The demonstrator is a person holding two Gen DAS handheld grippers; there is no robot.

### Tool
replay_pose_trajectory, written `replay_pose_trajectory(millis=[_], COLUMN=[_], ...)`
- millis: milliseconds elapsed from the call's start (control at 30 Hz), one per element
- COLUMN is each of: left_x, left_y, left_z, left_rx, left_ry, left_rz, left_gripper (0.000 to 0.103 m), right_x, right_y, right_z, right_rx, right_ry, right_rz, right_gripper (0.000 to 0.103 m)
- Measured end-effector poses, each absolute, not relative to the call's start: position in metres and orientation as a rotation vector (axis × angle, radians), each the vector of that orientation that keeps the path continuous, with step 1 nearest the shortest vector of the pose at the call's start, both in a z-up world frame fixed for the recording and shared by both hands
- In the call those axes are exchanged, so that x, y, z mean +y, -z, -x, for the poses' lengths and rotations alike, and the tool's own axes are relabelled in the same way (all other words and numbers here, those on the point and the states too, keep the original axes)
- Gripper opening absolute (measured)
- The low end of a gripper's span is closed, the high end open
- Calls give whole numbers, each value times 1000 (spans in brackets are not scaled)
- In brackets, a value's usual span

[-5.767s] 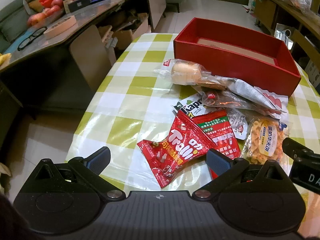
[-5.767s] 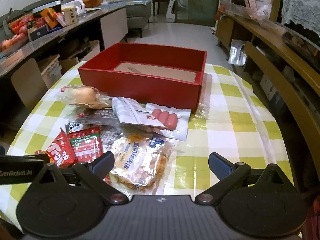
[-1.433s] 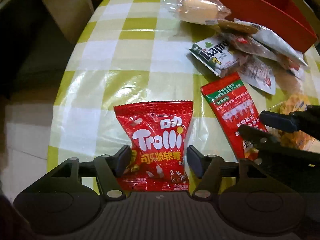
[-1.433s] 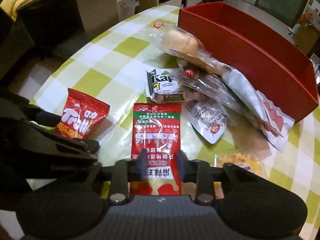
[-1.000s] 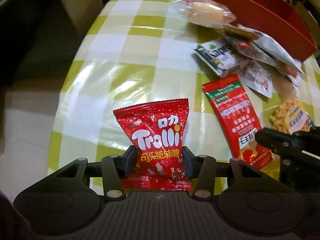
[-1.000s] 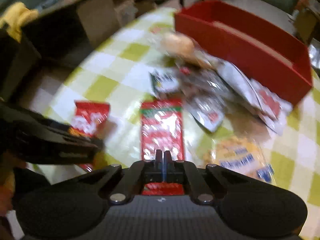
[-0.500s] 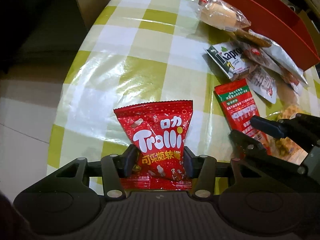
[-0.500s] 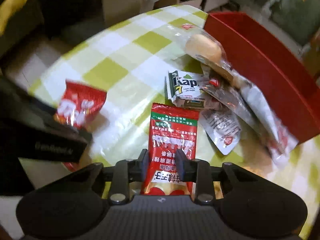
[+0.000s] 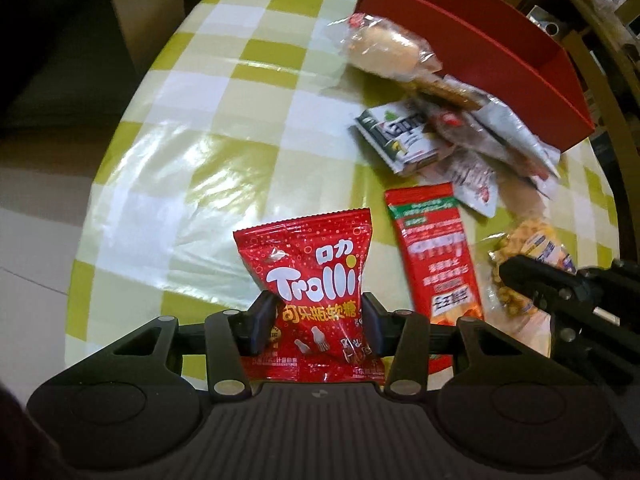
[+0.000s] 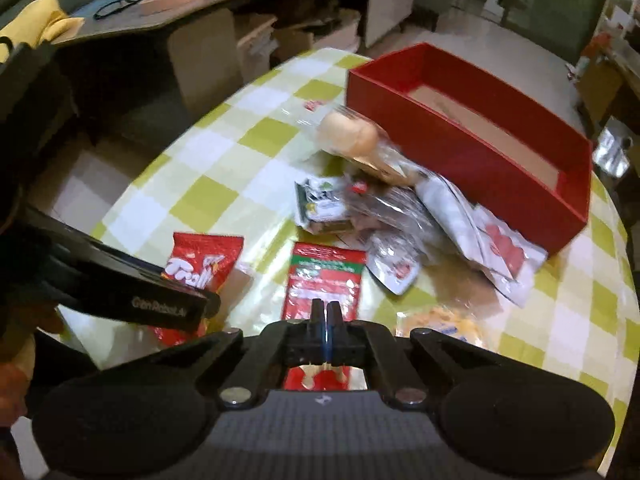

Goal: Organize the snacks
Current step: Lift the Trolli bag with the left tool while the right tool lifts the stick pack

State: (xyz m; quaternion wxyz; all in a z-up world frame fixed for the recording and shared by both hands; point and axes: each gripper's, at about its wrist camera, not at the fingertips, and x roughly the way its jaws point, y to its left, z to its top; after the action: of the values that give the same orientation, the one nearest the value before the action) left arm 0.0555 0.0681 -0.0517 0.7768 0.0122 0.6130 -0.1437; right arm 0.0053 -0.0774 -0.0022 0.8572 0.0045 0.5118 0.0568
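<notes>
My left gripper is shut on the red Trolli gummy bag, which stands upright between the fingers above the table. The bag also shows in the right wrist view. My right gripper has its fingers pressed together on the near edge of the red-and-green snack packet, which also shows in the left wrist view. The open red box stands at the far side of the table, with only cardboard showing inside.
Between the grippers and the box lies a pile: a wrapped bun, a Kapro packet, clear wrappers, a white sausage pack and a yellow noodle-snack bag. The checkered tablecloth ends at the left table edge.
My right gripper's fingers have closed tight on the red-and-green packet's near edge. Both views have pulled back and up, showing more of the box. The left gripper keeps the Trolli bag.
</notes>
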Motion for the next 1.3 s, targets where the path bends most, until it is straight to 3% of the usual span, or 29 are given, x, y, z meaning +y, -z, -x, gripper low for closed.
replay_pose_trajectory(millis=[67,133,333,400,500,900,1000,1233,1300], left_x=[63,62,78,82,77,70,79,79,78], left_y=[50,53,59,61,68,68,69,71,71], left_z=[-55,-54,-59,-61,-62,-61,-67,-69,-68], left_rx=[1321,1328,1351,1345,1383,1384,1395,1400,1398], left_ry=[313,311,278,274,264,268,252,256,260], left_rz=[-35,-40,-26,-14,-49,-79,-30,-44,-47], left_gripper=[54,54,54,55,56,54,55,56,56], right_x=[-82,-77,-57,-55,-53,-57,-46,-61,-61], right_y=[4,13,51,53,52,41,45,52,47], right_z=[-8,-17,-29,-30,-39,-33,-45,-59,-59], right_rx=[1052,1096,1198,1184,1231,1218,1273,1322,1300], right_ry=[-130,-152,-136,-133,-96,-142,-149,-168,-129], right_rz=[-98,-143,-115,-93,-65,-114,-100,-194,-160], right_gripper=[12,21,31,29,11,11,20,26,37])
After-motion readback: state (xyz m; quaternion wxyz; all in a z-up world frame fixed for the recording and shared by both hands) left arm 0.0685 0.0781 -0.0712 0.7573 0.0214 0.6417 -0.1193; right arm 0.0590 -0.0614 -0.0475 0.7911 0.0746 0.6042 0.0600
